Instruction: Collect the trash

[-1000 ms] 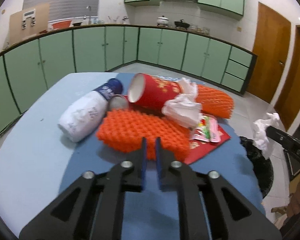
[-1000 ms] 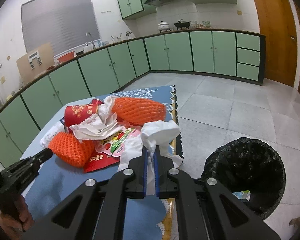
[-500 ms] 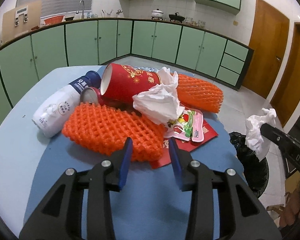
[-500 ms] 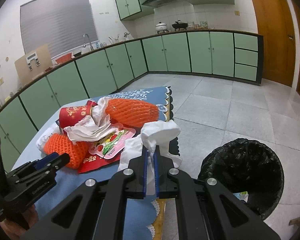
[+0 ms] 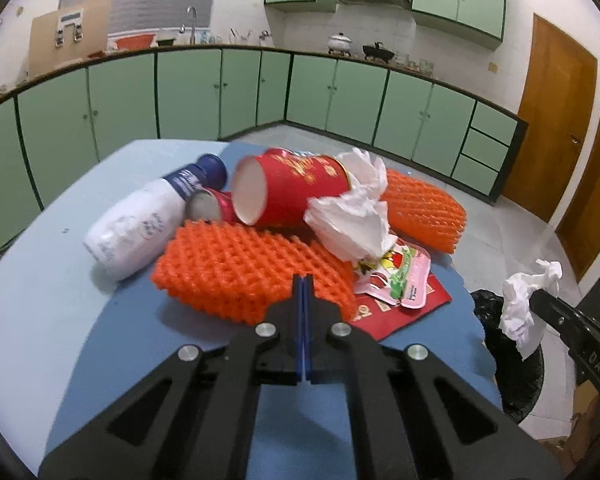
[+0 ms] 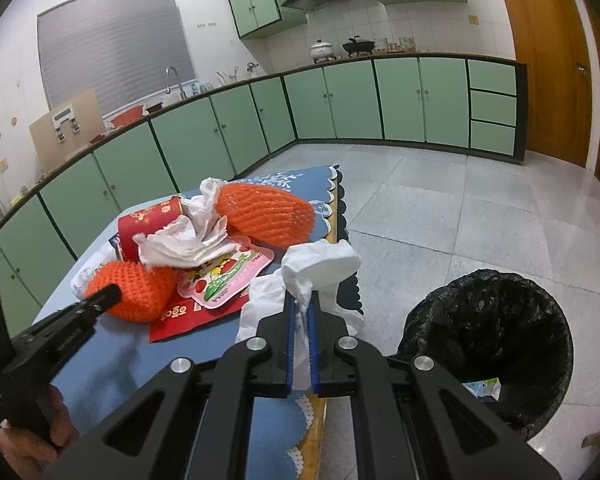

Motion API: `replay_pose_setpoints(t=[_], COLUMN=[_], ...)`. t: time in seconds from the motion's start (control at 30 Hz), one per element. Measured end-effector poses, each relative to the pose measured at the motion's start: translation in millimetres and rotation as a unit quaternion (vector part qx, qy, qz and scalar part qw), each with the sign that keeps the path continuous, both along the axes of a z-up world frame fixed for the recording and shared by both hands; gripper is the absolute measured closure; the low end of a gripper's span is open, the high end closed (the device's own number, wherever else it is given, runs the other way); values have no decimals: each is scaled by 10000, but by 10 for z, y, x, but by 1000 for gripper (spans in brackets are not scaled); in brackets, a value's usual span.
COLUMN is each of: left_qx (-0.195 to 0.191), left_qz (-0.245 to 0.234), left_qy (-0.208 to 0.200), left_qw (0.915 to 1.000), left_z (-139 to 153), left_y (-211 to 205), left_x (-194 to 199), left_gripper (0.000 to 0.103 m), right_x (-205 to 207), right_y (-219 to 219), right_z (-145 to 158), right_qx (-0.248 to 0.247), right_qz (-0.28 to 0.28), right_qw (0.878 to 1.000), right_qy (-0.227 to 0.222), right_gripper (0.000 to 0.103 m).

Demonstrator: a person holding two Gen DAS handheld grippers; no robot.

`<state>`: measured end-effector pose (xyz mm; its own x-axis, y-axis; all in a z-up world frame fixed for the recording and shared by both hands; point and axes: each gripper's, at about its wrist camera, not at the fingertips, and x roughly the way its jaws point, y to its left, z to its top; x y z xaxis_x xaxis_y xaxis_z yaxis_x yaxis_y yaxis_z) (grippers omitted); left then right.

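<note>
A trash pile lies on the blue table (image 5: 60, 300): a white bottle (image 5: 140, 224), a red paper cup (image 5: 292, 188), a small can (image 5: 208, 208), two orange foam nets (image 5: 240, 268) (image 5: 424, 208), a crumpled tissue (image 5: 352, 216), a snack wrapper (image 5: 396, 276) and a red envelope (image 5: 400, 312). My left gripper (image 5: 302, 280) is at the near edge of the closer net, its jaws closing fully together with nothing visible between them. My right gripper (image 6: 300, 308) is shut on a white tissue (image 6: 320, 264), held between the table edge and the black-lined bin (image 6: 488, 340).
The bin (image 5: 500, 344) stands on the tiled floor off the table's right edge, with some litter inside. Green cabinets (image 6: 340, 104) line the far walls and wooden doors (image 5: 552, 120) are at the right. A person's hand (image 6: 24, 444) holds the left gripper.
The left gripper's jaws opened wide, then came together at the near edge of the orange net. The right gripper kept its hold on the tissue and barely moved.
</note>
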<state>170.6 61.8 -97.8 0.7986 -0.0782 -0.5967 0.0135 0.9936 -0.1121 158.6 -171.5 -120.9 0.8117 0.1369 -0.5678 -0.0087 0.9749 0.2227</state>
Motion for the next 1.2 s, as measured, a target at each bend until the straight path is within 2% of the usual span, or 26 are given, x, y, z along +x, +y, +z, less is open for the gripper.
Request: replay_pose_setpoints(t=[0.17, 0.37, 0.4, 0.43, 0.47, 0.5, 0.63, 0.8, 0.97, 1.1, 1.17, 1.2], left_qx=[75, 151, 162, 228, 243, 189, -51, -35, 61, -121, -165, -204], left_qz=[150, 225, 214, 236, 242, 190, 82, -76, -200, -129, -121, -149], left_qy=[-174, 62, 74, 57, 41, 31, -11, -82, 96, 317, 346, 392], left_qw=[9997, 9996, 9996, 9994, 9994, 9996, 10000, 9999, 9997, 9993, 9992, 9989], left_z=[99, 24, 15, 13, 8, 10, 23, 75, -18, -95, -96, -98], left_y=[233, 420, 457, 522, 563, 642, 890, 942, 807, 815, 807, 794], left_x=[-161, -118, -97, -71, -58, -38, 28, 137, 311, 407, 419, 432], left_gripper=[103, 100, 92, 75, 64, 47, 38, 31, 31, 32, 35, 43], right_x=[6, -8, -12, -12, -13, -9, 27, 79, 105, 103, 106, 108], right_y=[-8, 21, 27, 46, 51, 58, 101, 155, 203, 224, 221, 219], right_z=[-7, -5, 1, 10, 15, 14, -20, -72, -77, -77, -87, -92], right_qx=[0, -44, -68, -85, -97, -114, -151, -221, -297, -367, -363, -355], right_qz=[9, 67, 84, 97, 113, 119, 138, 161, 194, 227, 226, 223], right_qw=[10000, 10000, 9999, 9999, 9999, 9999, 9998, 9995, 9993, 9990, 9990, 9990], right_qy=[2, 24, 24, 25, 22, 19, 76, 150, 145, 132, 144, 147], right_gripper=[97, 97, 97, 97, 97, 97, 97, 97, 97, 97, 97, 97])
